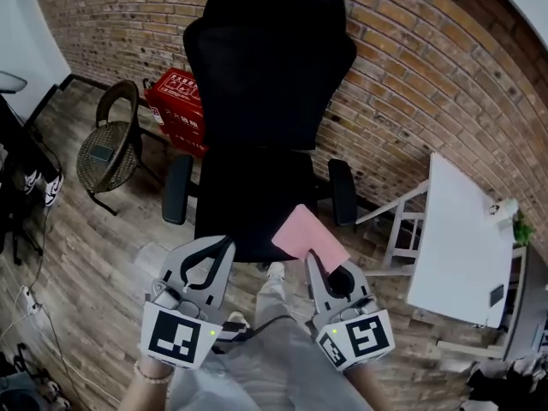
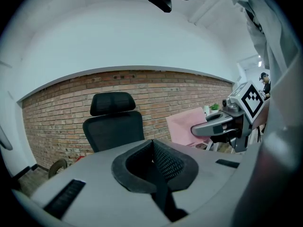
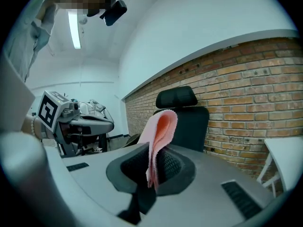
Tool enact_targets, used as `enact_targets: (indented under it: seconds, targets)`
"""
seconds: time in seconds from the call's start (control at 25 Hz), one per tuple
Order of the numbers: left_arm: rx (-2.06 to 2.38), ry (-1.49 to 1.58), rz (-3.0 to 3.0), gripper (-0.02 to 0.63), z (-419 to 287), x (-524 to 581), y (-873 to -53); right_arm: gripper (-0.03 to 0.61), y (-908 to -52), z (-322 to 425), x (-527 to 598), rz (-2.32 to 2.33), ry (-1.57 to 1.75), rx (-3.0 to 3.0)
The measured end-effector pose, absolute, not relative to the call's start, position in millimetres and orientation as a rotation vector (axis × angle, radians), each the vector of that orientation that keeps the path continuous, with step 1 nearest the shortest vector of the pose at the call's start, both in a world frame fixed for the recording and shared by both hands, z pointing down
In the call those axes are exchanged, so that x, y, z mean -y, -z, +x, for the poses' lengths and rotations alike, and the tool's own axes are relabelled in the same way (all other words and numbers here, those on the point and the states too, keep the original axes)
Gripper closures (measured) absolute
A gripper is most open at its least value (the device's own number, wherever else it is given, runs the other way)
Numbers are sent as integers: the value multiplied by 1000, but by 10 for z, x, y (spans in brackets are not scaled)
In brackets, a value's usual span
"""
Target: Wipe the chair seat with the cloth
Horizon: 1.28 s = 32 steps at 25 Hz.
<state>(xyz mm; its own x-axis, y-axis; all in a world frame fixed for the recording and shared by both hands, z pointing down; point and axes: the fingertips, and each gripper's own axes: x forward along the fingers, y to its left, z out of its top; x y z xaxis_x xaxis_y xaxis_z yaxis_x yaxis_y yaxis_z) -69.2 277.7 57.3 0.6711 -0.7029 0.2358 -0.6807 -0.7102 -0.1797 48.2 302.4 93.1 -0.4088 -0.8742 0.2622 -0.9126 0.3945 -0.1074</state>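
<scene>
Head view, chair: black chair (image 1: pixel 265 67) stood backed against the brick wall (image 1: pixel 411 75), seat (image 1: pixel 248 204) toward me.
Head view, cloth: I saw the pink cloth (image 1: pixel 310 236) sticking out of the right gripper (image 1: pixel 318 265). From my angle it overlapped the seat's front right corner. I couldn't tell whether it touched the seat.
Head view, left gripper: the left gripper (image 1: pixel 212 247) was held just beside the right one, at the seat's front edge and apart from the cloth.
Head view, surroundings: wicker chair (image 1: pixel 107 148) and red box (image 1: pixel 175 101) sat left of the chair, white table (image 1: pixel 462 238) to its right.
Left gripper view, jaws: I read them as fully together, the pads (image 2: pixel 166 161) meeting with nothing between them.
Left gripper view, scene: the chair was ahead and left, with the cloth (image 2: pixel 187 124) and the right gripper (image 2: pixel 222 124) off to the right.
Right gripper view, jaws: clamped on the cloth (image 3: pixel 161 131), which rose folded from between the pads with its top edge curled over.
Right gripper view, scene: the chair (image 3: pixel 187 112) stood behind the cloth at the wall, and the left gripper (image 3: pixel 83 122) showed at left.
</scene>
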Motion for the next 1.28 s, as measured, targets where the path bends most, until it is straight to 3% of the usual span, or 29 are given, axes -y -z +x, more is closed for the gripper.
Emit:
enact_targets:
  seconds: [0.68, 1.28]
  targets:
    - [-1404, 583, -2685, 595, 17, -1295, -770, 528, -1193, 1120, -1327, 1214, -391, 2623]
    - [-1489, 664, -2742, 595, -212, -693, -1561, 528, -2026, 897, -703, 1113, -476, 2553]
